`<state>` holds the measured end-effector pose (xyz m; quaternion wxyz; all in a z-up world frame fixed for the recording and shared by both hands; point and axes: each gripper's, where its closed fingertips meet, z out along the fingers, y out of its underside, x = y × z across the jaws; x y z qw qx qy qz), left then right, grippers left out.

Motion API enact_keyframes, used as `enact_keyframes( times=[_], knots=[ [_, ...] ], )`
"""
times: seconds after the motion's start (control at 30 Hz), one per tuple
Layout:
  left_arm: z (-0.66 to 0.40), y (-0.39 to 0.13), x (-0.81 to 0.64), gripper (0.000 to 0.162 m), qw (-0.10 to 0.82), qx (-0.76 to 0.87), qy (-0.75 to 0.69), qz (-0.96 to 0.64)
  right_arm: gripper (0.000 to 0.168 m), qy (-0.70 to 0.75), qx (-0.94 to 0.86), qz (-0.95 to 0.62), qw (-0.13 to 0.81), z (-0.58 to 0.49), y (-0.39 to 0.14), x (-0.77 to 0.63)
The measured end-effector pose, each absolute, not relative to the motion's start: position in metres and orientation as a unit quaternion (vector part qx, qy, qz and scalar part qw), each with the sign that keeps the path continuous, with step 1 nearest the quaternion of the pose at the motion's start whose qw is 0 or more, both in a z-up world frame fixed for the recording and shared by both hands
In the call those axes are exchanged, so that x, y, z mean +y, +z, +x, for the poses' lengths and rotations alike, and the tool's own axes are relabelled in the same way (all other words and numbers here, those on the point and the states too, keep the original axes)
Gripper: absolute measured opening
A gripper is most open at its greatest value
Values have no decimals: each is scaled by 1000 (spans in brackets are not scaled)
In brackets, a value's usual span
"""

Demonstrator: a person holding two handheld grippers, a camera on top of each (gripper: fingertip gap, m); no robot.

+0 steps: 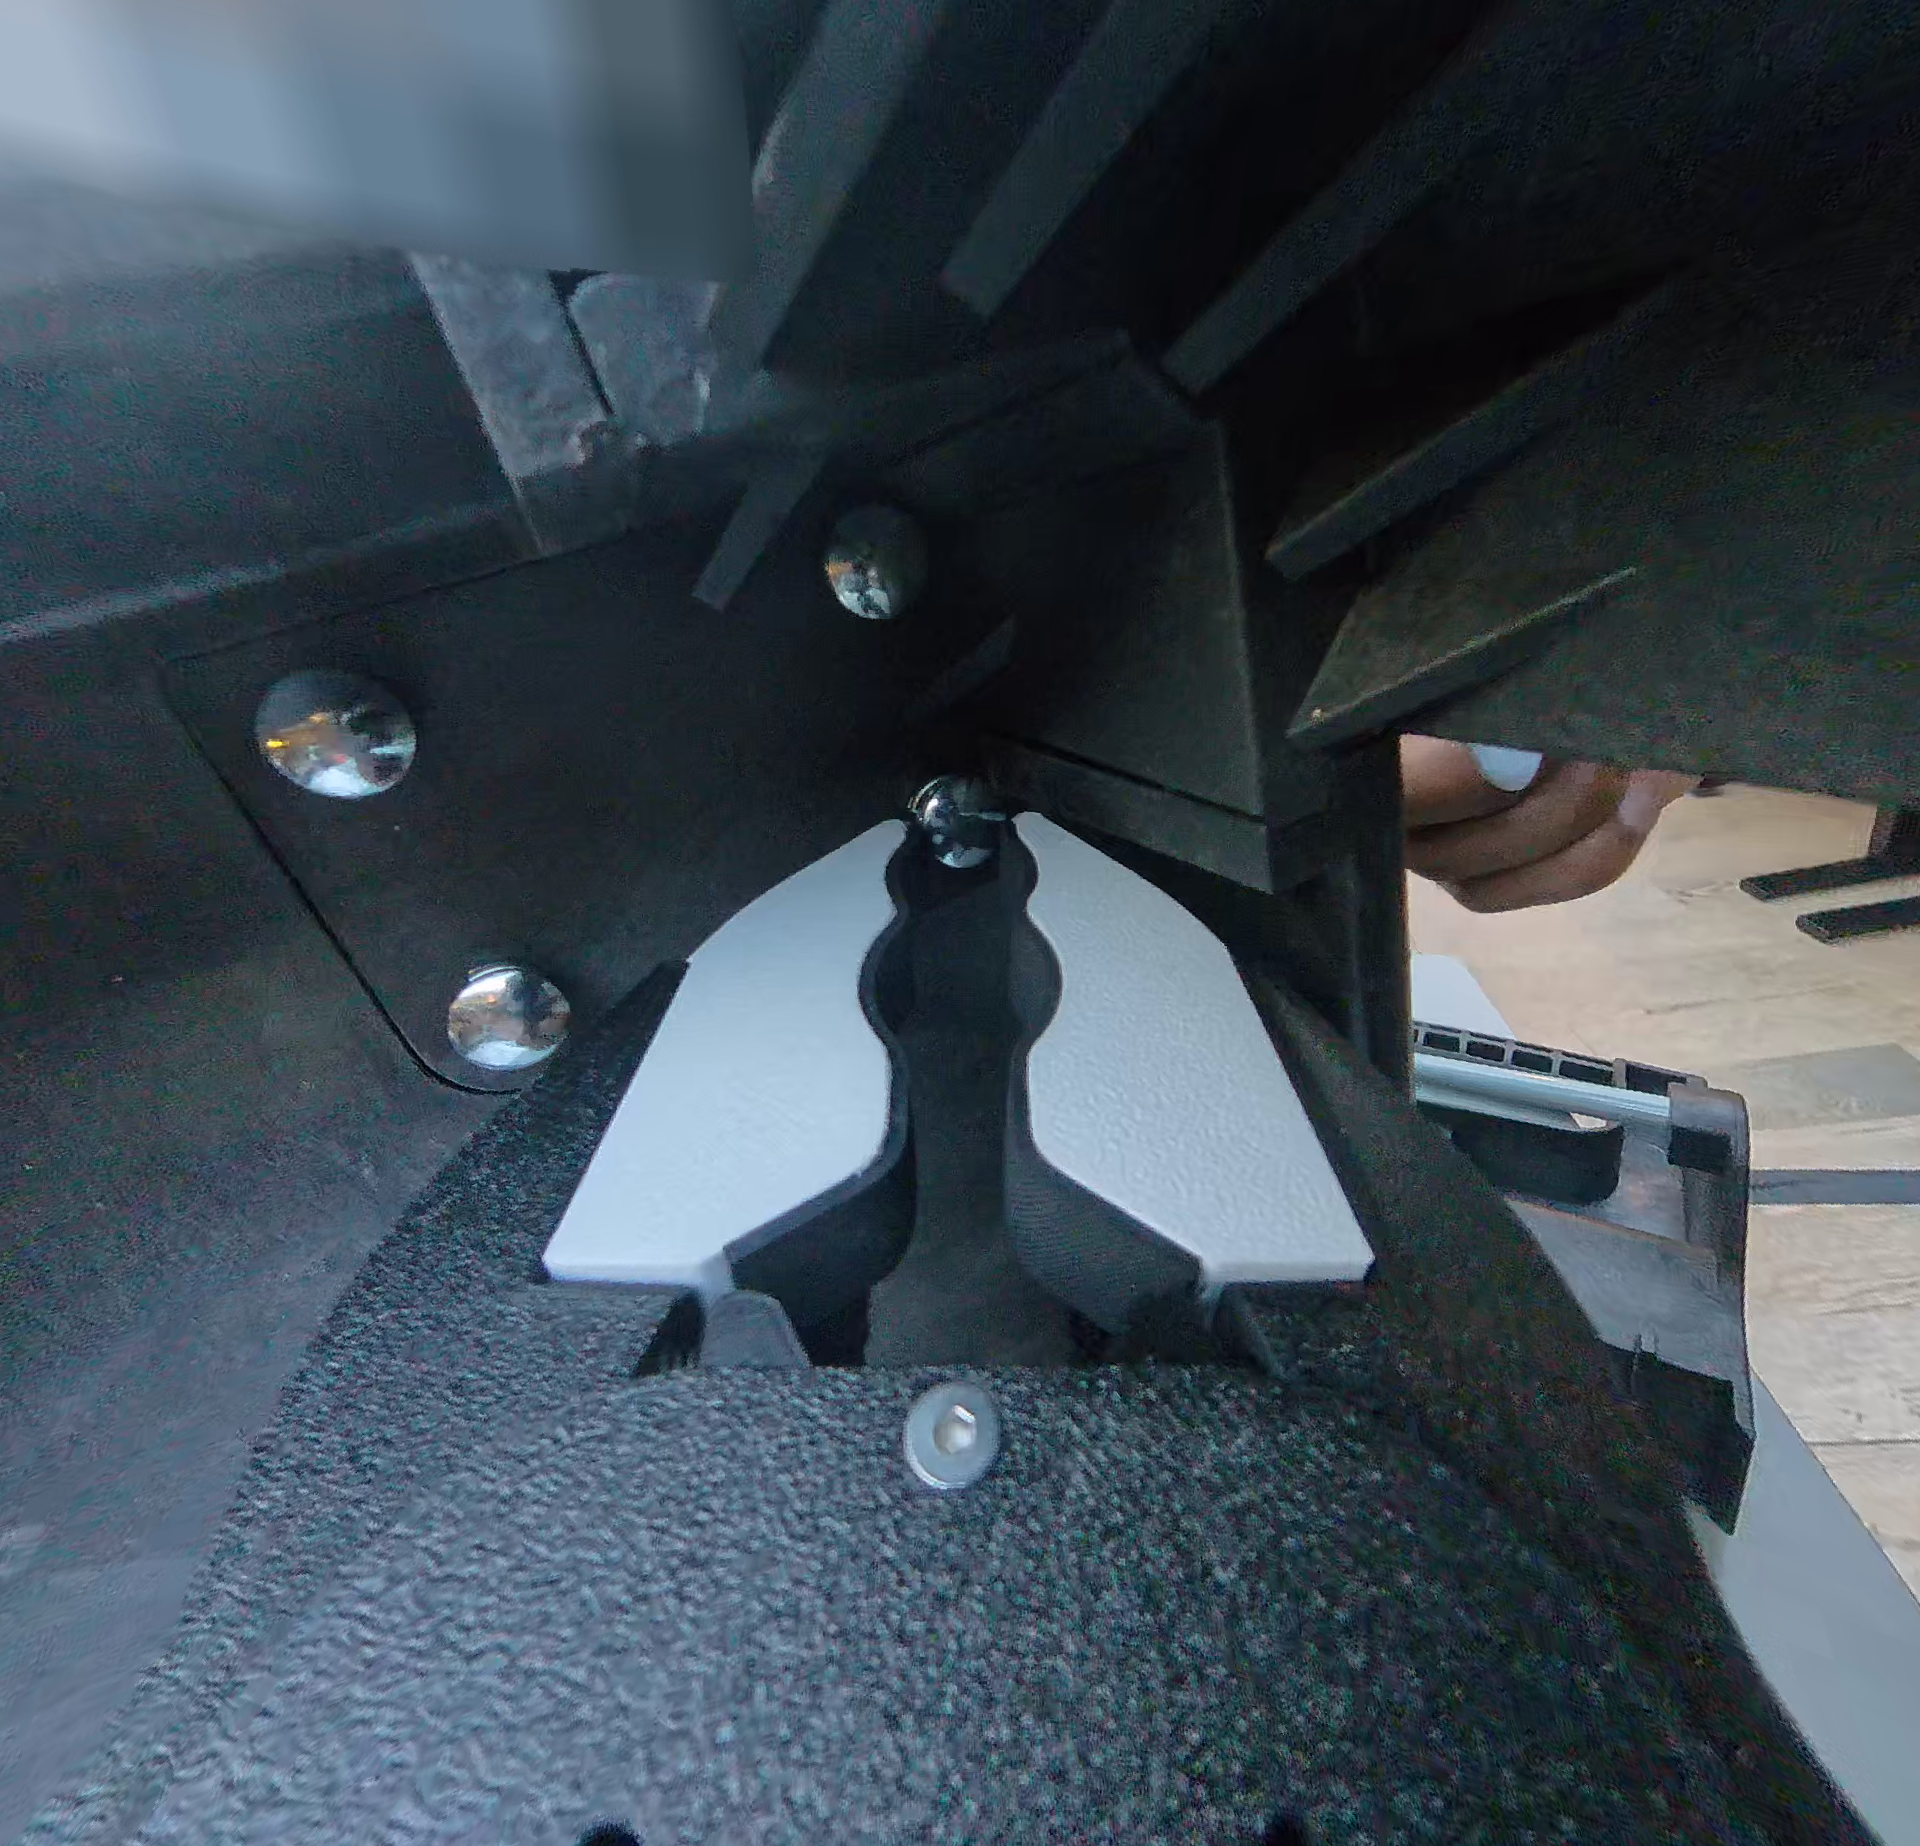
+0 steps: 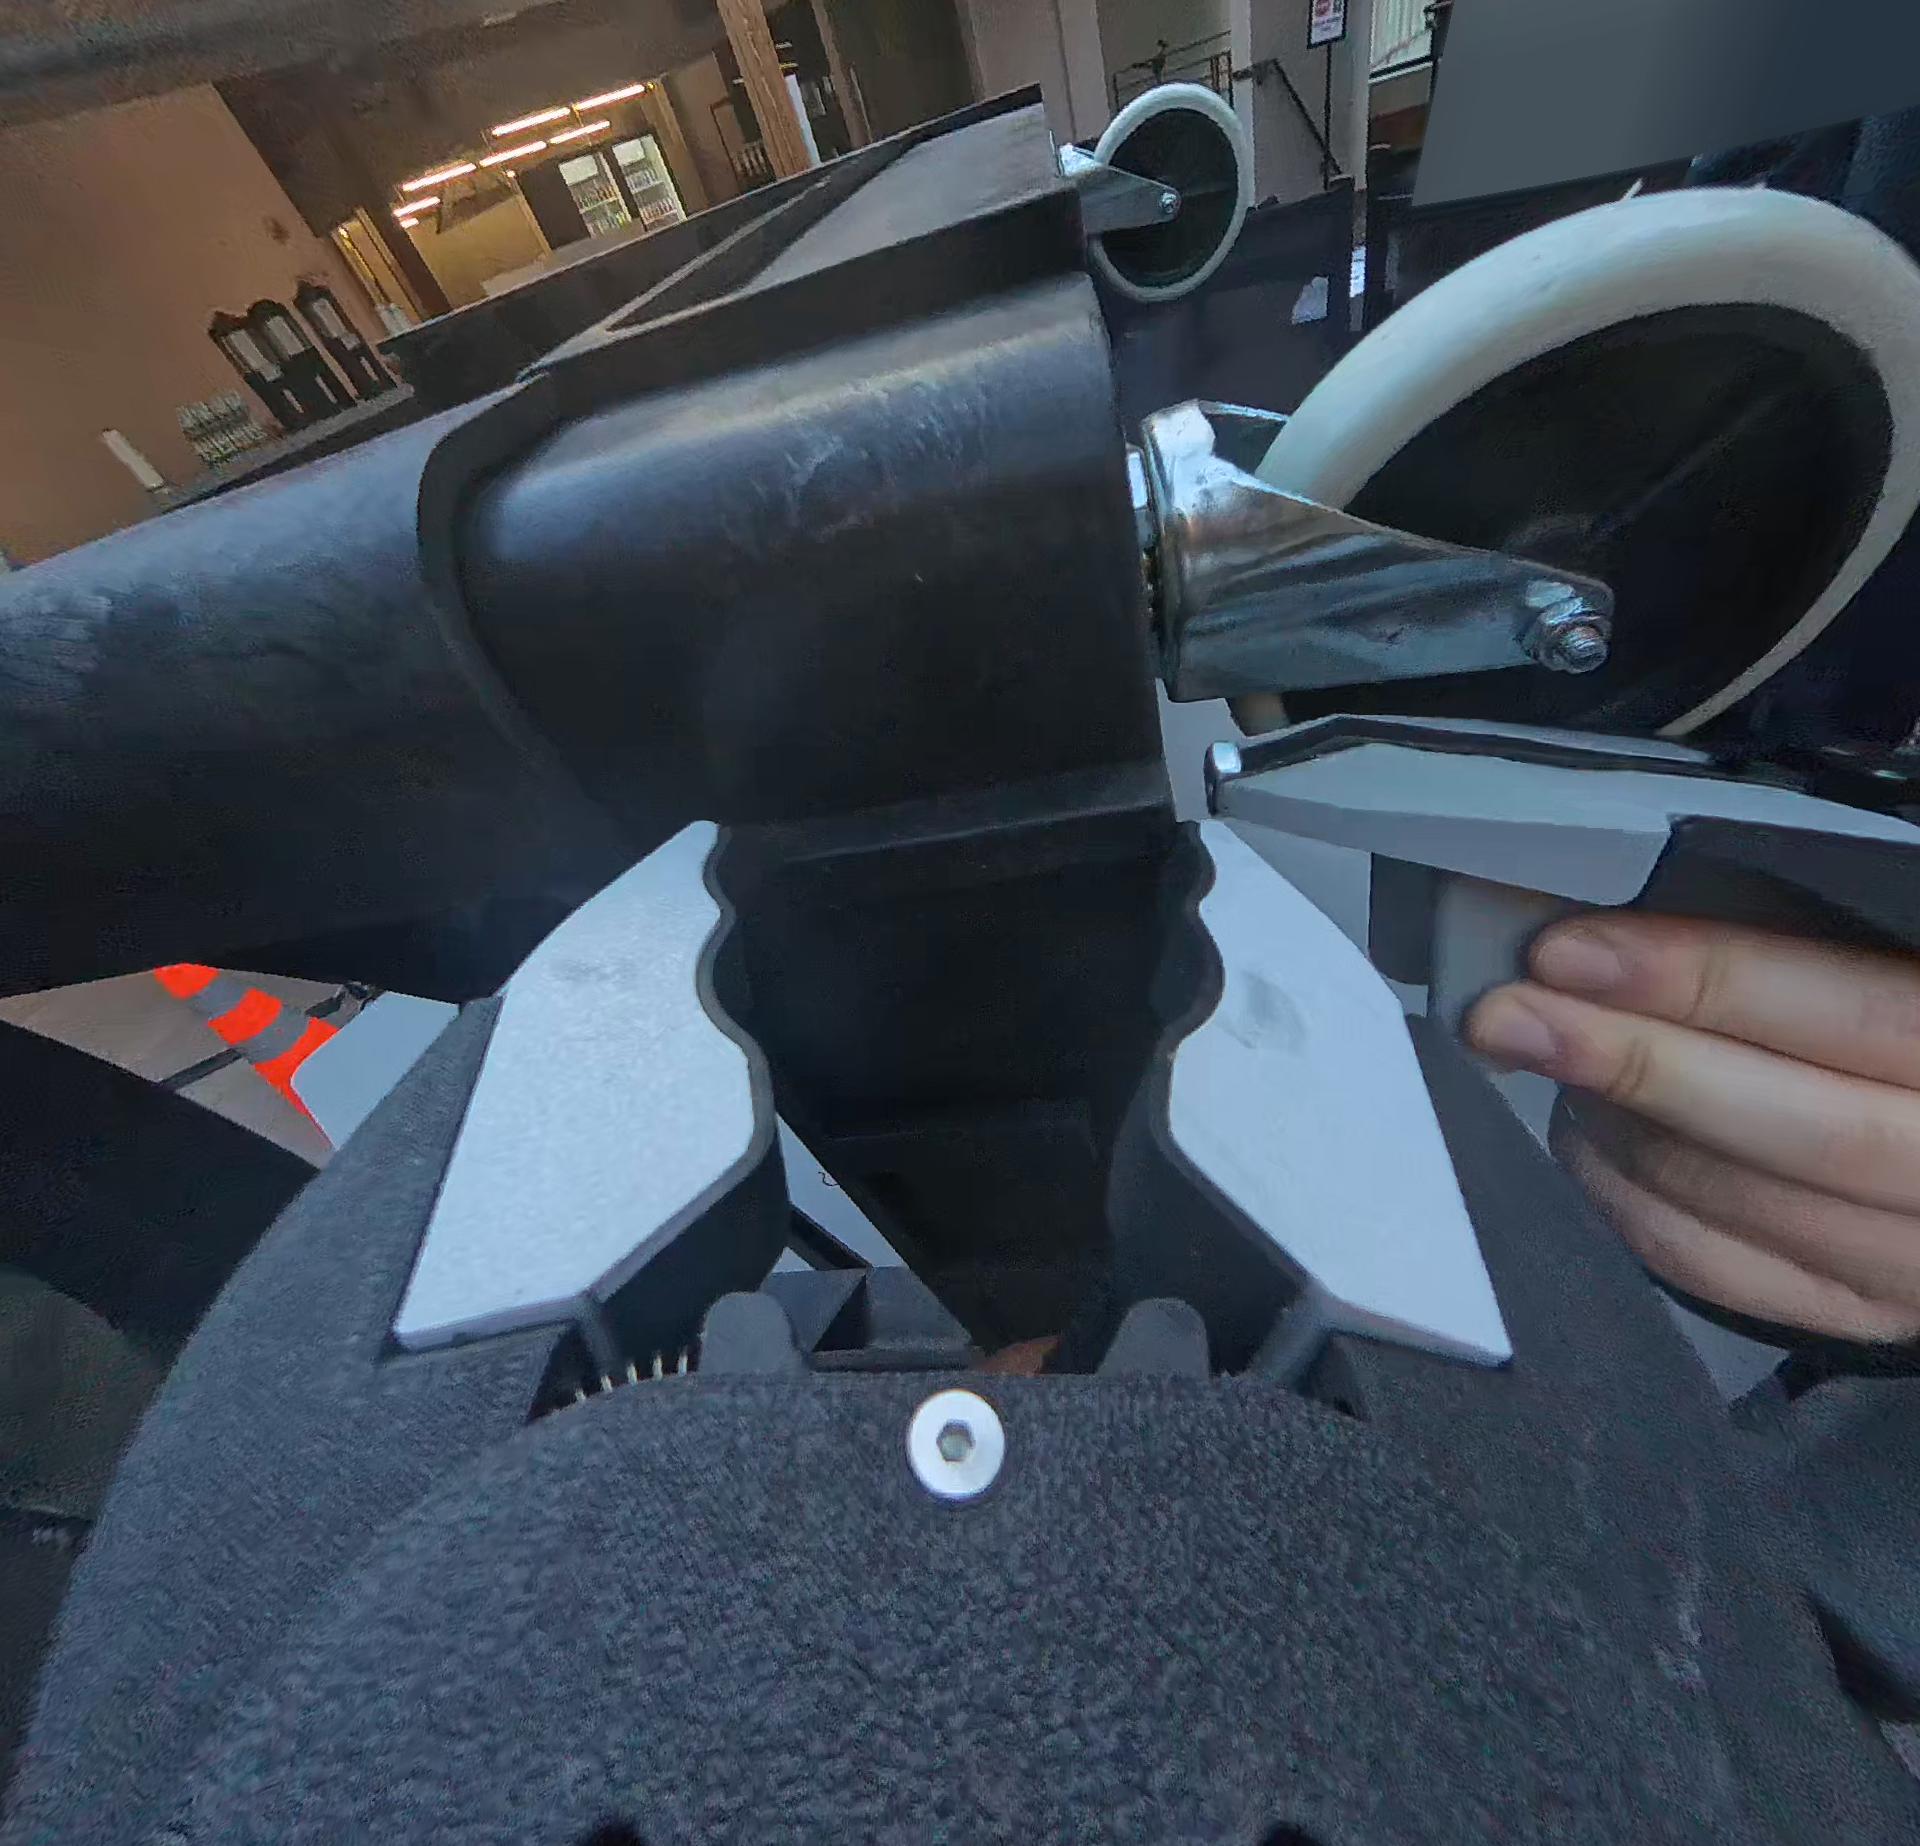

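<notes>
Dim warehouse hall behind: right gripper (image 2: 956, 866) is clamped on an overturned black plastic cart's leg socket (image 2: 810, 591), steadying it, while left gripper (image 1: 961, 835) pinches a small screw (image 1: 956, 822) beside the white-tyred caster (image 2: 1621, 508).

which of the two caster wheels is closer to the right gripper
The large caster wheel at the right edge, on the chrome bracket bolted to the black leg the right gripper straddles. The small wheel sits farther back, near the top.
</notes>
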<state>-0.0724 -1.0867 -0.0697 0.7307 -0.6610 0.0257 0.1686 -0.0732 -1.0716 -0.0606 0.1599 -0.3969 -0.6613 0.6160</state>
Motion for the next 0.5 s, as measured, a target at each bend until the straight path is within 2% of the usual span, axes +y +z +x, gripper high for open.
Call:
enact_keyframes(
  times=[0.33, 0.4, 0.47, 0.5],
  knots=[
    [-72, -70, -1087, 14, 734, 29, 175, -656, 86, 584, -678, -414, 168, -73, -61, -1073],
    [-72, -70, -1087, 14, 736, 28, 176, -654, 79, 577, -674, -414, 203, -73, -58, -1068],
    [-72, -70, -1087, 14, 737, 33, 178, -651, 66, 564, -674, -399, 260, -68, -47, -1058],
    [-72, -70, -1087, 14, 738, 36, 177, -650, 65, 563, -674, -388, 280, -64, -37, -1055]
  ],
)
